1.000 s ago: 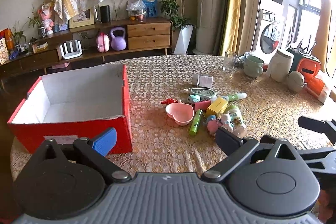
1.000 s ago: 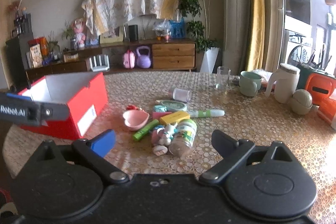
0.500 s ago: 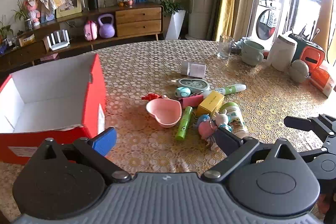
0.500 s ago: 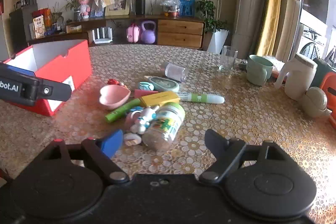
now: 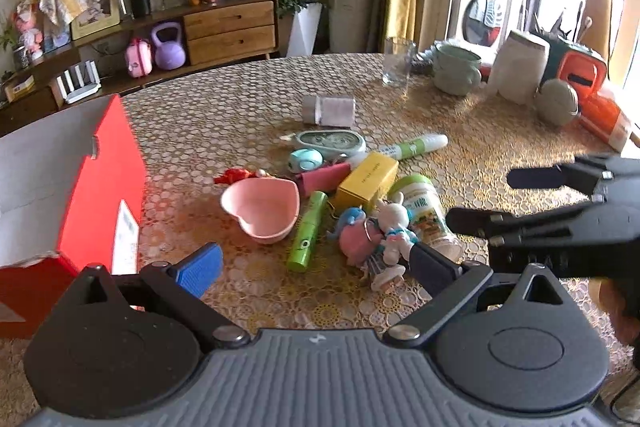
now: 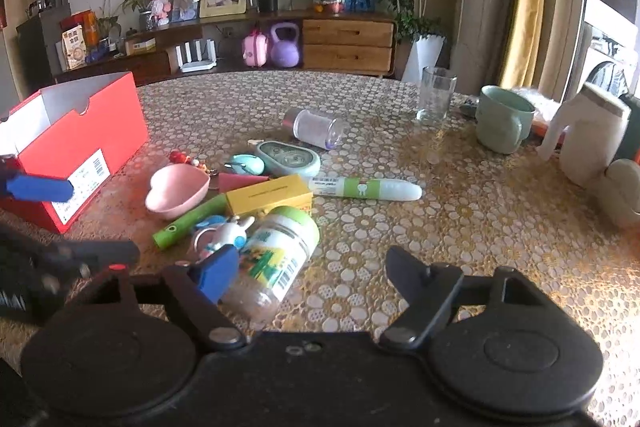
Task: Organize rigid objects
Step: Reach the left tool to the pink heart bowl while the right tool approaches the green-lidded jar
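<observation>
We hold the right gripper (image 6: 308,267) low over the table (image 6: 460,211) with its jaws apart; they have just been closing in, and the clear bottle with the green cap (image 6: 276,255) lies partly between them, nearer the blue-padded finger (image 6: 216,273), though we cannot tell whether that pad touches it. The other finger stands clear of the bottle, so nothing is gripped. Our left gripper (image 5: 312,267) is likewise spread wide and empty, with the rabbit keychain (image 5: 394,231) and a pink toy (image 5: 356,239) lying near its dark finger.

Outward from the tools lies the pile (all of it loose on the patterned cloth): a green tube (image 6: 188,223), a yellow box (image 6: 270,197) resting beside the bottle's cap, a pink heart-shaped bowl (image 6: 176,189), a white-and-green pen (image 6: 366,188), a teal oval case (image 6: 288,158) and a small clear jar on its side (image 6: 314,123).

The red box (image 6: 80,143) stands open at the left, well apart from the pile. At the far right stand a drinking glass (image 6: 436,95), a green mug (image 6: 504,119) and a white jug (image 6: 588,135).
</observation>
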The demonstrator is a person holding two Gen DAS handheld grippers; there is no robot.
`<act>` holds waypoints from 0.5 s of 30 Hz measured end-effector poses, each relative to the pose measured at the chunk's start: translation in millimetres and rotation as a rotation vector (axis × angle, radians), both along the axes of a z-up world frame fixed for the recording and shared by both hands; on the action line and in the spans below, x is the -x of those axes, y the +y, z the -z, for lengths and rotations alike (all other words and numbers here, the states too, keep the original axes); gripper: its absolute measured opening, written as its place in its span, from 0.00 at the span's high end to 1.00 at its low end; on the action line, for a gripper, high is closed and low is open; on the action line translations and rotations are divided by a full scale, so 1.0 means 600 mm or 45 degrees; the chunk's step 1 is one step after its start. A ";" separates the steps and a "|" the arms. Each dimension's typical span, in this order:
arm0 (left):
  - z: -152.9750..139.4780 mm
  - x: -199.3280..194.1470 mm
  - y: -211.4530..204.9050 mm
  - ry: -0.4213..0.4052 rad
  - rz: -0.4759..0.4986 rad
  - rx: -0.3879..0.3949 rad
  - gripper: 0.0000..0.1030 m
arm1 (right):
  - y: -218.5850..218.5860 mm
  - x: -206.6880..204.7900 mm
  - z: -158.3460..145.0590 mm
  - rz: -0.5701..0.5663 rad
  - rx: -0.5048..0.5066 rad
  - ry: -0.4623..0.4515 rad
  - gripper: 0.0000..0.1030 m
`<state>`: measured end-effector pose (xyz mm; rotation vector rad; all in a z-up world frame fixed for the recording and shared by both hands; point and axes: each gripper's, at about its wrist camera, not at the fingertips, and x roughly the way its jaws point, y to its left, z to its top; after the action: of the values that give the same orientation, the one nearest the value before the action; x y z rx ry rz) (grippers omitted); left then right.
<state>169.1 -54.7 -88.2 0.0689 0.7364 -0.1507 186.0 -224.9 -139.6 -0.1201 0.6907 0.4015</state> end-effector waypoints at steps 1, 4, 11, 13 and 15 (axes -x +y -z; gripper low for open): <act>0.004 -0.003 -0.004 -0.003 0.005 -0.007 0.03 | -0.001 -0.007 0.002 0.000 -0.002 0.013 0.22; 0.015 -0.009 -0.014 -0.014 0.014 -0.014 0.03 | -0.002 -0.027 0.004 0.005 -0.040 0.070 0.23; 0.024 -0.023 -0.026 -0.026 0.035 -0.032 0.03 | 0.003 -0.050 0.008 -0.004 -0.057 0.100 0.26; 0.022 -0.035 -0.014 -0.035 -0.006 -0.028 0.03 | 0.005 -0.052 0.008 -0.006 -0.061 0.102 0.26; 0.025 -0.052 0.001 -0.014 -0.045 -0.013 0.03 | 0.005 -0.059 0.008 0.005 -0.078 0.111 0.27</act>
<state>200.2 -54.3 -103.1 0.0667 0.7267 -0.1129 221.2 -222.1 -144.4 -0.0434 0.7640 0.4253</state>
